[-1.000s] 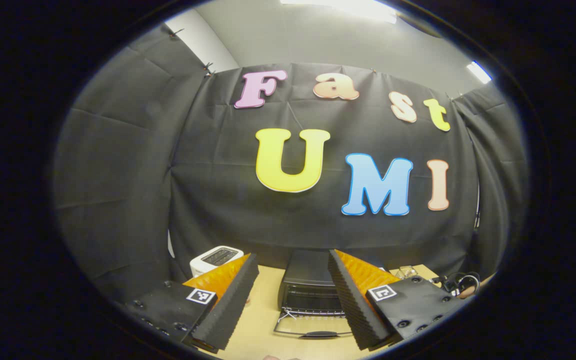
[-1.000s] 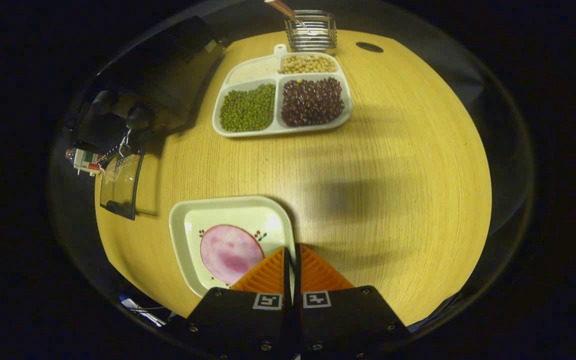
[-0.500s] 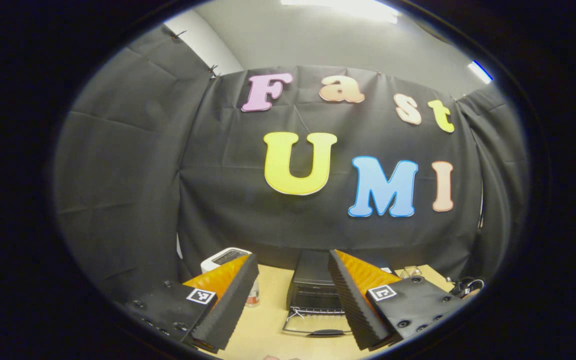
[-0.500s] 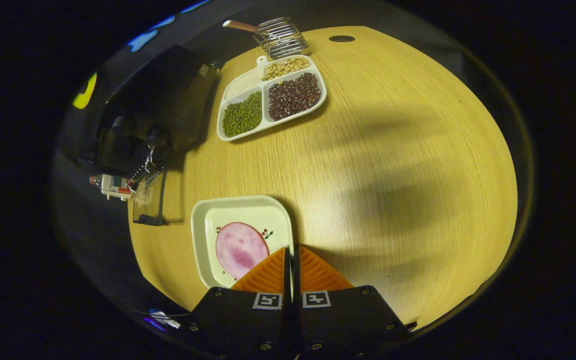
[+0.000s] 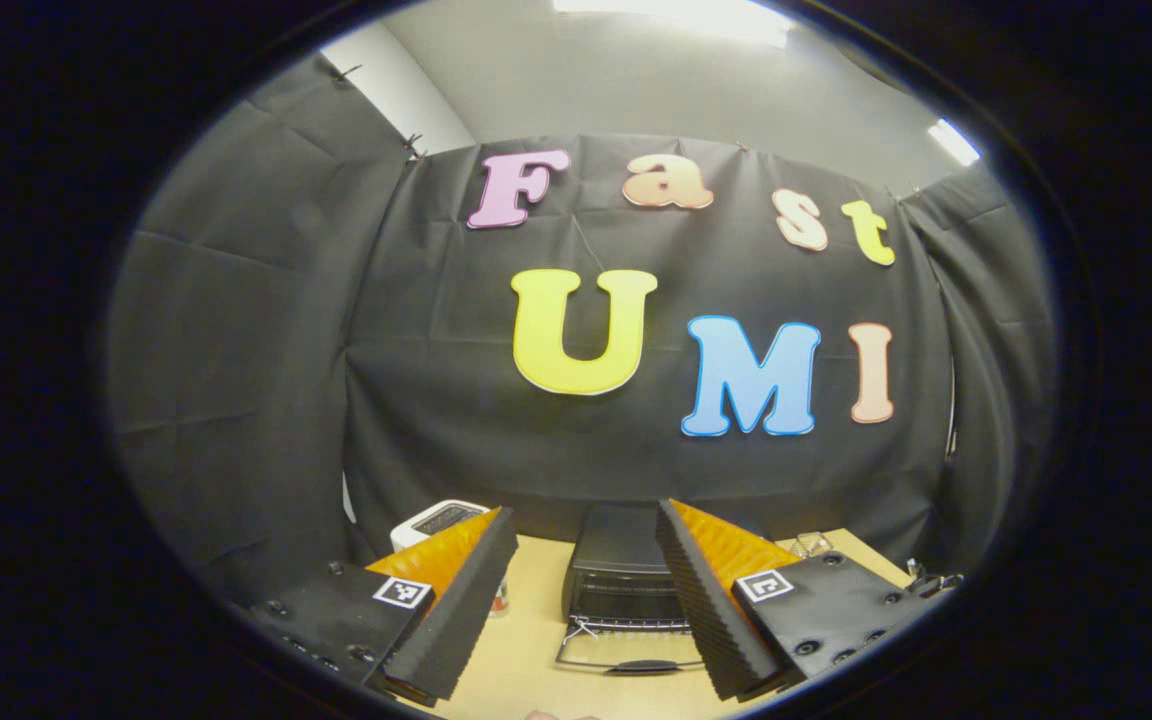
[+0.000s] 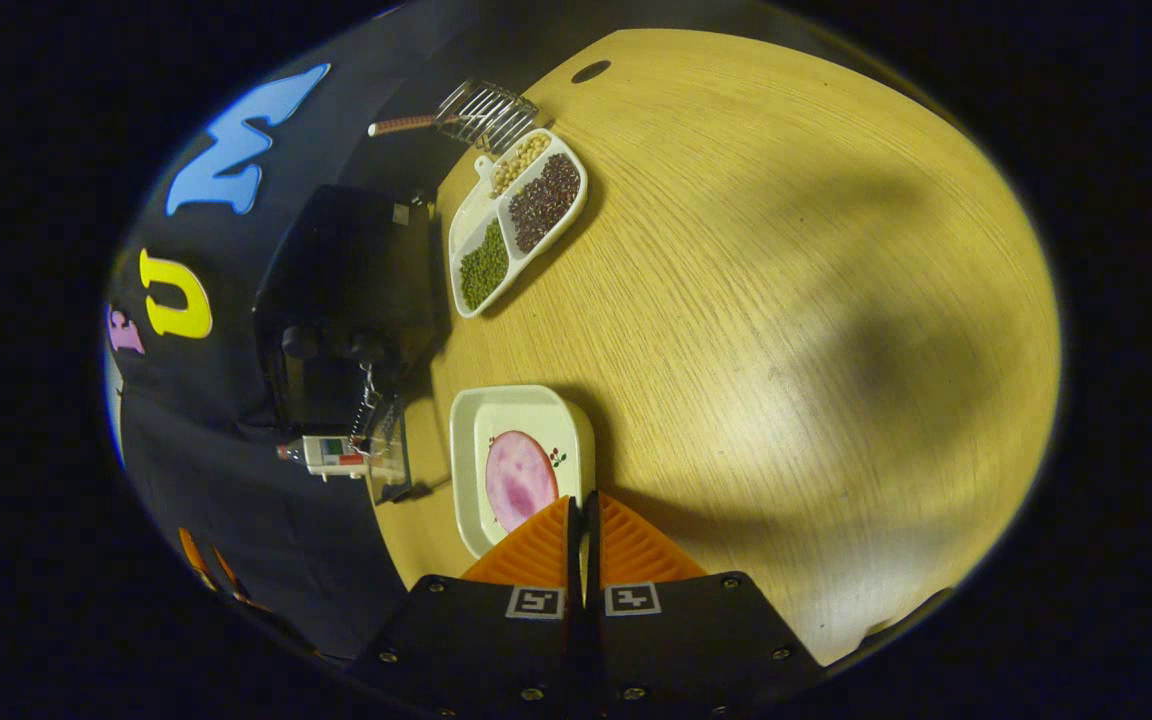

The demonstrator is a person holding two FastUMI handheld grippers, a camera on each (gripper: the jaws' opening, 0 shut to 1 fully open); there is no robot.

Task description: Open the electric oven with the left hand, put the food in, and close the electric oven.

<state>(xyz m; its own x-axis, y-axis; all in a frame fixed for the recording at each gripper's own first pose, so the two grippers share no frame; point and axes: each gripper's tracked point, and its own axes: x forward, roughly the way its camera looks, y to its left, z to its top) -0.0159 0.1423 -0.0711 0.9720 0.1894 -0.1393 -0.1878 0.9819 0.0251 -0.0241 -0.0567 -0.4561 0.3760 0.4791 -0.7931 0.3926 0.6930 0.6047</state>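
Note:
My right gripper (image 6: pixel 581 505) is shut on the near rim of a square white plate (image 6: pixel 496 420) that carries a round pink slice of ham (image 6: pixel 519 478). The plate hangs above the wooden table (image 6: pixel 786 300), to the right of the black electric oven (image 6: pixel 346 290). The oven's glass door (image 6: pixel 391 450) lies folded down and open. In the left gripper view the oven (image 5: pixel 621 570) stands straight ahead with its door (image 5: pixel 626 655) down and a wire rack showing inside. My left gripper (image 5: pixel 584 530) is open, held back from the oven with nothing between its fingers.
A white divided tray of beans (image 6: pixel 521 215) lies beyond the oven, with a wire holder (image 6: pixel 486 112) behind it. A small bottle (image 6: pixel 331 455) stands by the oven door. A white toaster (image 5: pixel 436 520) sits left of the oven.
The right gripper has risen and turned with the plate held in it, so the table looks smaller and the oven comes into fuller view. The left gripper shifted only slightly and stays open.

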